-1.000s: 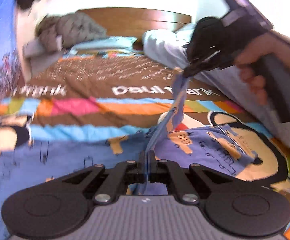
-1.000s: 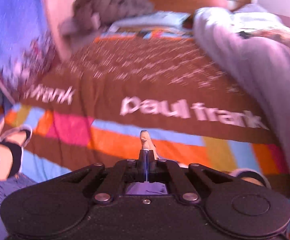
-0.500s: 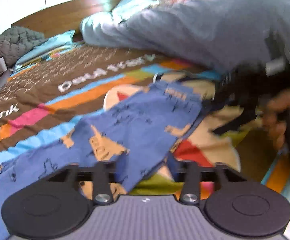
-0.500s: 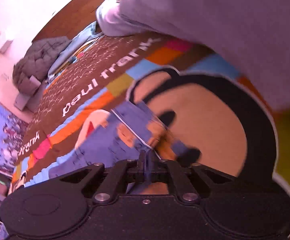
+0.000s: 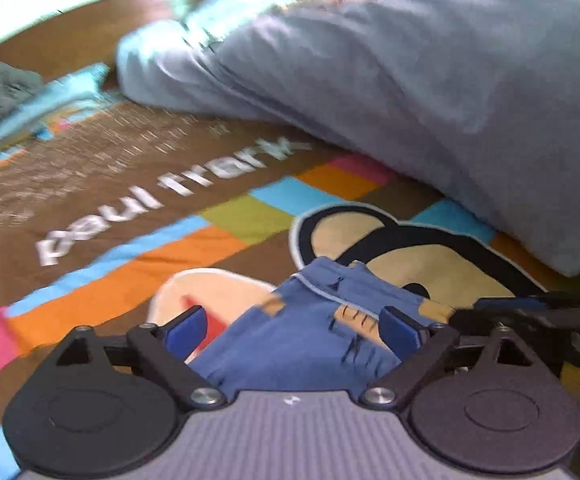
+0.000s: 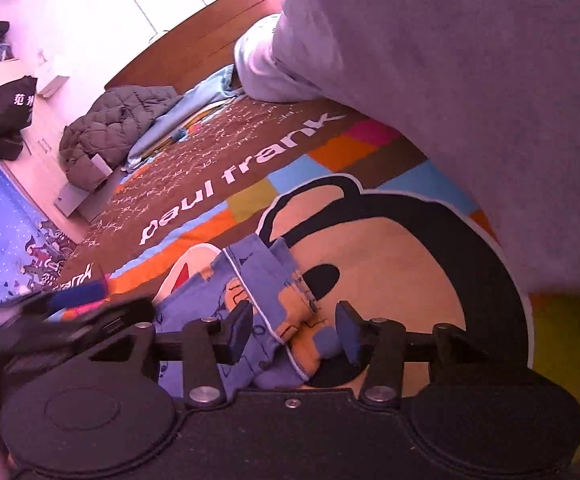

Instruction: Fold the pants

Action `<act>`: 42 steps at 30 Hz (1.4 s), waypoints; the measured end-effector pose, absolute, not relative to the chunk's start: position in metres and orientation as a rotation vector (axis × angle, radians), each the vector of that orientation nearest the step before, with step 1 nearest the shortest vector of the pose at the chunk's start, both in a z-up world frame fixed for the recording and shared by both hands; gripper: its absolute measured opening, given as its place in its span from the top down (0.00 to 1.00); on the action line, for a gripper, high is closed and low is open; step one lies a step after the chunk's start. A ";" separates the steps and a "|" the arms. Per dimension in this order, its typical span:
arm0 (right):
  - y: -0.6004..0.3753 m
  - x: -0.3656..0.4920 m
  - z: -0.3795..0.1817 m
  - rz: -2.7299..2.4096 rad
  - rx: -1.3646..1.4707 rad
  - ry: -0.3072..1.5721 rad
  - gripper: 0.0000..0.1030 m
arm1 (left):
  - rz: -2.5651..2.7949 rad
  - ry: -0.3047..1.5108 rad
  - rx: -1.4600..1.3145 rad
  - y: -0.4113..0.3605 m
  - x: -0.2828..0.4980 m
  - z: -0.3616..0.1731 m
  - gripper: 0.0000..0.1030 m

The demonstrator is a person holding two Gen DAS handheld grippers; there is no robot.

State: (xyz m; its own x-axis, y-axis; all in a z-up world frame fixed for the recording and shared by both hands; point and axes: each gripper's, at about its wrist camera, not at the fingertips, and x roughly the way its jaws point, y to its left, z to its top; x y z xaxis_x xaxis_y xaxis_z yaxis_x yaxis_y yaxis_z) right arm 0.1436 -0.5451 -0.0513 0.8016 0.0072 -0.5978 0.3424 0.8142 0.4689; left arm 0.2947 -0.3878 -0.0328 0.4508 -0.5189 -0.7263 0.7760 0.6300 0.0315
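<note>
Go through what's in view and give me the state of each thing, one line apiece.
left gripper: open, jaws just opened, pads clear of the cloth between them.
right gripper: open, jaws just opened, cloth lies between them.
blue pants: released, lying doubled over on the bedspread.
bedspread: spread flat.
grey duvet: heaped along the far side.
quilted jacket: crumpled by the headboard.

A bedroom in a home. A big bed fills most of both views, w/ a bright bedspread [image 6: 249,152]: a cartoon monkey face and the words "paul frank". A brown wood headboard [image 6: 209,36] runs along the top. A grey duvet [image 5: 430,92] is piled at upper right. A puffy grey jacket [image 6: 109,120] lies at left, and a black bag [image 6: 5,116] sits at far left by the wall.
</note>
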 end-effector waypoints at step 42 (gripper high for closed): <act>-0.542 0.136 -0.050 -0.246 0.329 0.662 0.27 | -0.570 0.765 0.216 -0.336 0.278 -0.014 0.01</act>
State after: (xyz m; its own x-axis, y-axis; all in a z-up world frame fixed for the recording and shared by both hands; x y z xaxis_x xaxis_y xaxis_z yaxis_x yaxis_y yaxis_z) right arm 0.1363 -0.5416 -0.0498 0.7628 -0.1185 -0.6357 0.3258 0.9196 0.2195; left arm 0.2784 -0.3361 -0.0138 0.5799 -0.4076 -0.7054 0.5598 0.8284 -0.0185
